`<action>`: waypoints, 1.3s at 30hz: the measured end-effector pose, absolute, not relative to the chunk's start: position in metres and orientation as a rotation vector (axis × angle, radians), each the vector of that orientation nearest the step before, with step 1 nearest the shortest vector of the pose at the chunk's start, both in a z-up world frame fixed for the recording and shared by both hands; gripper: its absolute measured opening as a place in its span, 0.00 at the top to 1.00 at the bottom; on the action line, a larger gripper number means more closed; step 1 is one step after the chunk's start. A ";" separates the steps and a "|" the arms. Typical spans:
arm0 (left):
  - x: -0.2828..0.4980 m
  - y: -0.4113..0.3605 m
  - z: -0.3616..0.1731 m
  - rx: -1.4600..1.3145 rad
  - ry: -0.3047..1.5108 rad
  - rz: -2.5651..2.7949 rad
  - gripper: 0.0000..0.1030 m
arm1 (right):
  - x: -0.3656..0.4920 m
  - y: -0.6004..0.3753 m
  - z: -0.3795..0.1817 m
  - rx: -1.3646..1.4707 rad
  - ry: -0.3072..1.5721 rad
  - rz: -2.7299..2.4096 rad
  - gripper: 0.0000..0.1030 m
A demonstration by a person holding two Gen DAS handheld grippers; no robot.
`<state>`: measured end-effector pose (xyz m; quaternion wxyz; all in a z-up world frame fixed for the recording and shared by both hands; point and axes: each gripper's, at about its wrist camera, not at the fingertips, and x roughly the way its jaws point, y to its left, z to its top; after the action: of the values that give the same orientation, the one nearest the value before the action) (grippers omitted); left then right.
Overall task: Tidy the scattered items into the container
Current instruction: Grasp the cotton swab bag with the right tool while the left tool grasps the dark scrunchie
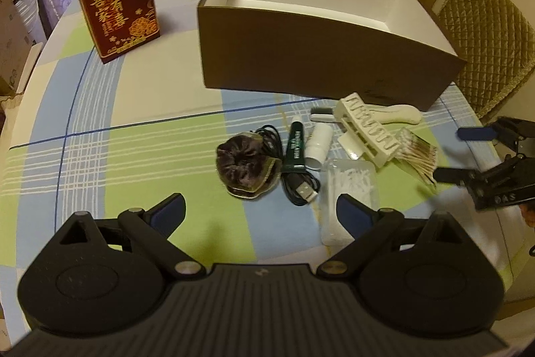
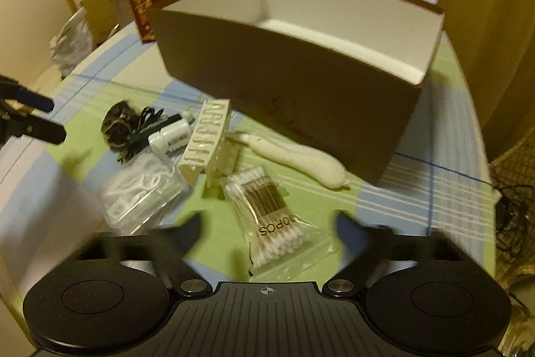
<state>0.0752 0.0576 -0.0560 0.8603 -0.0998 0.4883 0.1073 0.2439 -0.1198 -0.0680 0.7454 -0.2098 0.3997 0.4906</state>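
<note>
Checked tablecloth (image 1: 140, 96), empty box (image 1: 301, 56), open grippers.

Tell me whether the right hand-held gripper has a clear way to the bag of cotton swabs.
Probably yes: the right hand-held gripper is open right over the bag of cotton swabs, nothing between.

Left gripper (image 1: 260, 206): matte black body, ribbed centre plate, 2 round domed housings, silver pivot screws, blue pads on the fingers (image 1: 351, 211). Right gripper (image 2: 267, 228): same black build, crosshair mark on the ribbed plate, 2 silver screws beside it.
</note>
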 end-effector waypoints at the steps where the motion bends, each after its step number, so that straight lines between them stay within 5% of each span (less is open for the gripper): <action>1: 0.075 0.060 -0.057 -0.210 1.027 0.231 0.08 | 0.246 -0.119 -0.070 -0.462 0.881 1.074 0.27; 8: 0.077 0.070 -0.063 -0.206 1.039 0.250 0.09 | 0.254 -0.106 -0.083 -0.493 0.875 1.113 0.28; 9: 0.078 0.071 -0.064 -0.203 1.042 0.249 0.09 | 0.254 -0.104 -0.085 -0.503 0.874 1.121 0.33; 10: 0.078 0.071 -0.066 -0.202 1.046 0.249 0.09 | 0.254 -0.102 -0.087 -0.509 0.881 1.133 0.52; 15: 0.082 0.074 -0.072 -0.181 1.053 0.235 0.10 | 0.260 -0.105 -0.091 -0.479 0.914 1.109 0.71; 34: 0.128 0.078 -0.109 0.183 1.067 -0.118 0.13 | 0.278 -0.144 -0.086 -0.360 0.987 0.934 0.71; 37: 0.135 0.077 -0.118 0.217 1.079 -0.145 0.20 | 0.277 -0.144 -0.087 -0.361 0.989 0.927 0.71; 39: 0.138 0.079 -0.122 0.215 1.086 -0.155 0.36 | 0.276 -0.144 -0.087 -0.362 0.990 0.924 0.71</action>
<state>0.1375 0.0786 -0.1216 0.8478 0.1022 0.5152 -0.0735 0.2764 -0.1444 -0.0868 0.7643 -0.1666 0.4554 0.4251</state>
